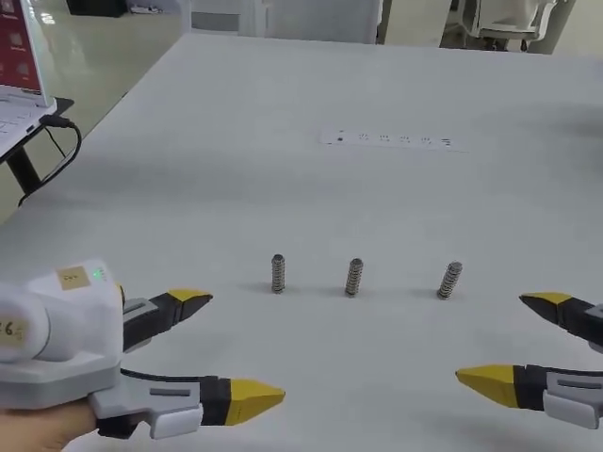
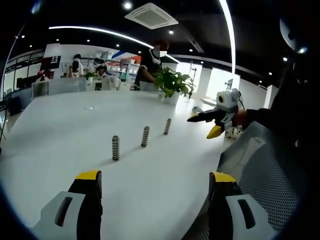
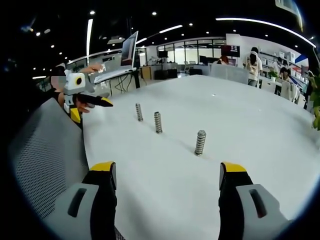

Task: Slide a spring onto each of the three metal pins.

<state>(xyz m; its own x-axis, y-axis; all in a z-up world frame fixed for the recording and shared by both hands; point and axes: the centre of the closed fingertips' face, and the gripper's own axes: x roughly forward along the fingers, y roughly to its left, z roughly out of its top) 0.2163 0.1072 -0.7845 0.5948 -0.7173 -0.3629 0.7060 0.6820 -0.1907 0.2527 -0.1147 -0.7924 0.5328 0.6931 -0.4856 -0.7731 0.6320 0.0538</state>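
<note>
Three upright pins stand in a row on the white table (image 1: 377, 188), each with a spring around it: the left spring (image 1: 278, 273), the middle spring (image 1: 353, 278) and the right spring (image 1: 450, 281). From the left gripper view they are the near spring (image 2: 115, 148), the middle one (image 2: 145, 136) and the far one (image 2: 167, 126). My left gripper (image 1: 217, 348) is open at the front left, nothing between its jaws. My right gripper (image 1: 513, 341) is open at the front right, also empty. The nearest spring (image 3: 200, 142) stands ahead of the right jaws.
A white power strip (image 1: 391, 139) lies flat on the table behind the springs. A laptop (image 1: 19, 66) on a stand with a cable is at the far left. A grey mesh chair back (image 2: 255, 170) is beside the table edge. People and a potted plant (image 2: 172, 82) are at the far end.
</note>
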